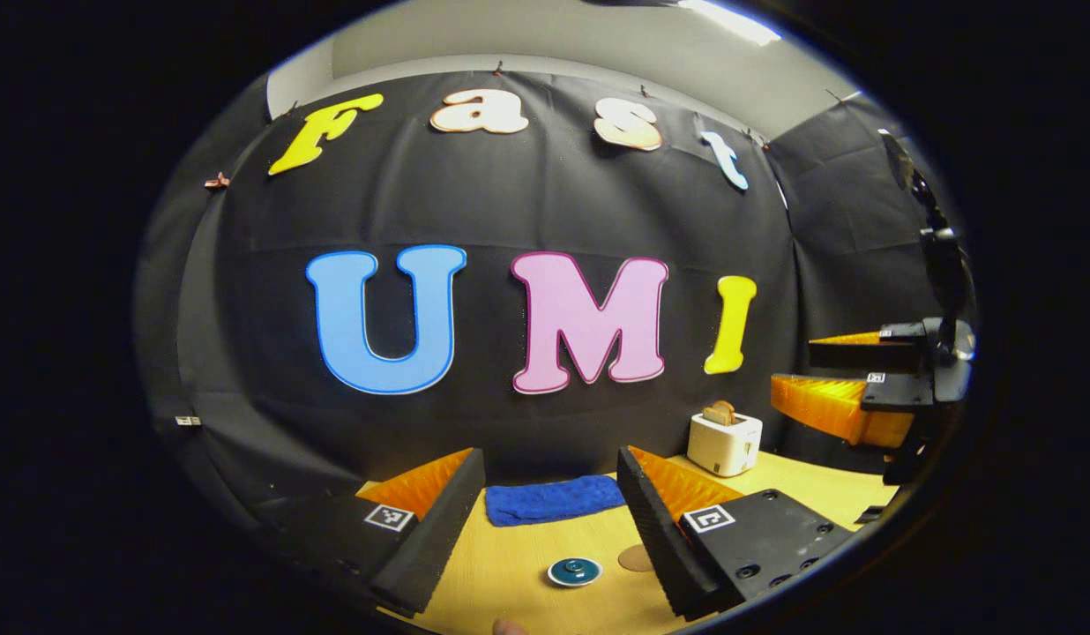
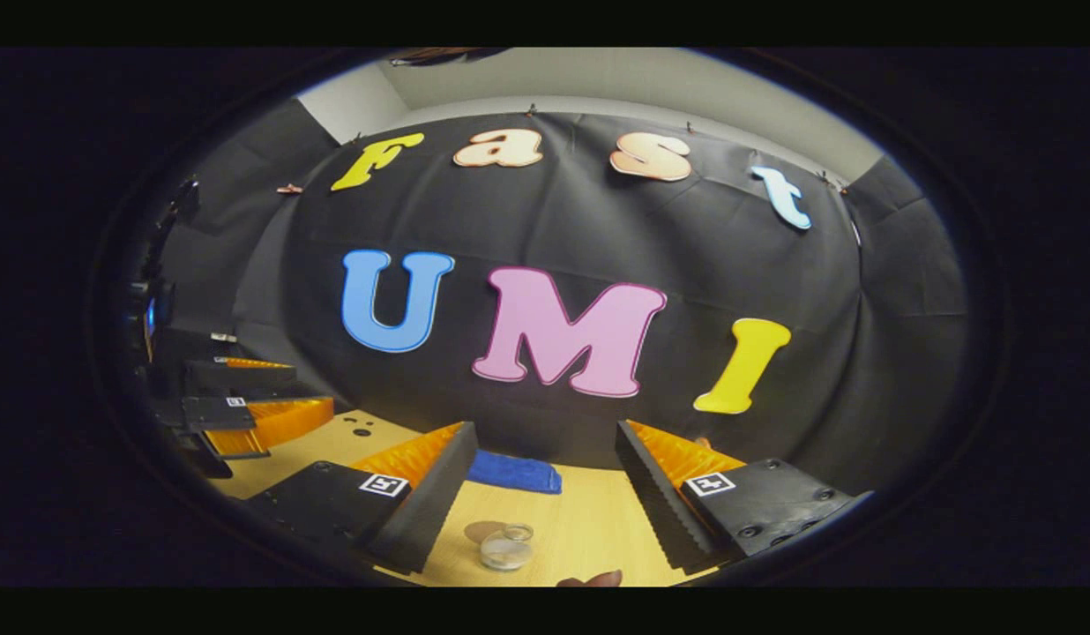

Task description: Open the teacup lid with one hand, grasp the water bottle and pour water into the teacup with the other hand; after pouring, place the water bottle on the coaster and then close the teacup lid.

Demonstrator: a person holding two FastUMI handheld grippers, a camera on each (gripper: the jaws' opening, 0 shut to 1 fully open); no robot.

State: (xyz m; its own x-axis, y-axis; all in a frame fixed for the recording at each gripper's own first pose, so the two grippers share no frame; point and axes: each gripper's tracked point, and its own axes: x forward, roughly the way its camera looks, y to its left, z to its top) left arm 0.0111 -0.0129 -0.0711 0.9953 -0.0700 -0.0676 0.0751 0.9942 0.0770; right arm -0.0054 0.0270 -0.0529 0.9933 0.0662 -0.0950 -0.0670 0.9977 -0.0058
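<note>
Both grippers hang high over the wooden table (image 1: 527, 564), left gripper (image 1: 545, 520) and right gripper (image 2: 545, 494) each spread wide and holding nothing, poised to pick targets. The teacup lid (image 1: 574, 571) sits below the left beside the coaster (image 1: 636, 557); what looks like the water bottle (image 2: 506, 547) stands under the right, so each tool lines up with its own job.

toaster (image 1: 724, 444) far right, towel (image 1: 554, 499) behind

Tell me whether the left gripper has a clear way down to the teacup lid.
Probably yes. The left gripper is open, and the teacup lid sits on the table just below the gap between its fingers, with nothing between. The coaster lies beside the lid, apart from it.
</note>
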